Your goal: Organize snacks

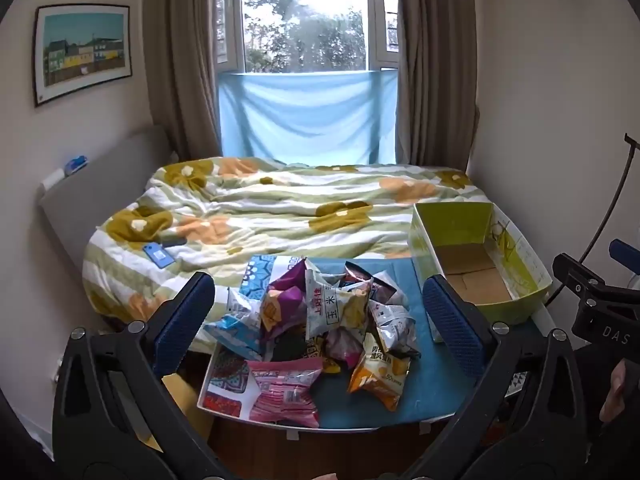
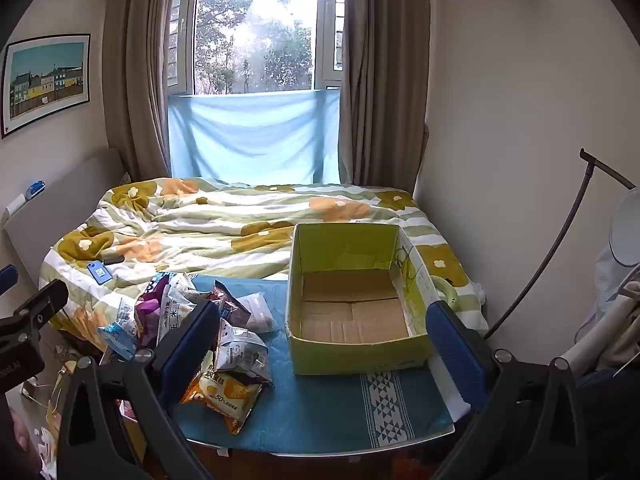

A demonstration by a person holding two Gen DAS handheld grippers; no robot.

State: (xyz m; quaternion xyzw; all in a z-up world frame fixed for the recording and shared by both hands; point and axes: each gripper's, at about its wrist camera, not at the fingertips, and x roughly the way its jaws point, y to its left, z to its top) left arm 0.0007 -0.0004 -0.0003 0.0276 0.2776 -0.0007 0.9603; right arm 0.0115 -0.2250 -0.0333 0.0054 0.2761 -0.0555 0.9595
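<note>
A pile of snack bags (image 1: 320,320) lies on a blue mat (image 1: 432,384) on a small table at the foot of the bed. A pink bag (image 1: 286,394) and an orange bag (image 1: 380,376) lie at its front. An empty yellow-green cardboard box (image 2: 352,300) stands on the mat to the right of the pile; it also shows in the left wrist view (image 1: 480,256). My left gripper (image 1: 320,320) is open and empty, held in front of the pile. My right gripper (image 2: 324,344) is open and empty, between the pile (image 2: 200,320) and the box.
A bed with a flowered quilt (image 1: 280,208) lies beyond the table, with a blue phone (image 1: 160,256) on it. A window with brown curtains (image 1: 184,60) is behind. A wall (image 2: 520,140) and a dark stand (image 2: 560,240) are on the right.
</note>
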